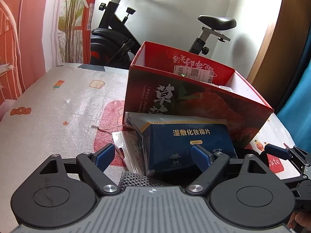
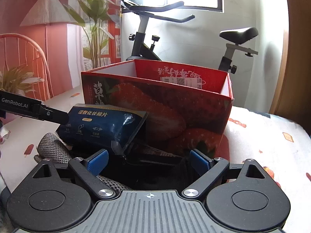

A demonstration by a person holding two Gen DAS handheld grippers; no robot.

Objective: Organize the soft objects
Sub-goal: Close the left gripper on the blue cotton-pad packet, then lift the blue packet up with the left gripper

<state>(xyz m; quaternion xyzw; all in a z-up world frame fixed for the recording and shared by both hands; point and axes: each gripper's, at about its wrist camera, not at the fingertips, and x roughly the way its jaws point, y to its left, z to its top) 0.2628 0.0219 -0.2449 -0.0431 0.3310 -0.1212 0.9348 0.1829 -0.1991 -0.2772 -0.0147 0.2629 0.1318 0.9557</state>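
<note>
A blue pack of cotton pads (image 1: 186,141) leans against the red strawberry box (image 1: 194,99), on top of a clear plastic bag (image 1: 130,151) and a grey knitted cloth (image 1: 140,178). My left gripper (image 1: 153,156) is open, its fingers on either side of the pack, not touching it. In the right wrist view the pack (image 2: 101,125) lies left of centre, with the grey cloth (image 2: 50,147) and a black fabric item (image 2: 151,167) under it. My right gripper (image 2: 148,162) is open over the black item, in front of the box (image 2: 175,112).
The box stands open on a table (image 1: 58,106) covered with a patterned sheet. Some white packaging lies inside the box (image 1: 223,86). An exercise bike (image 1: 120,38) stands behind the table. A curtain (image 1: 29,29) hangs at the left.
</note>
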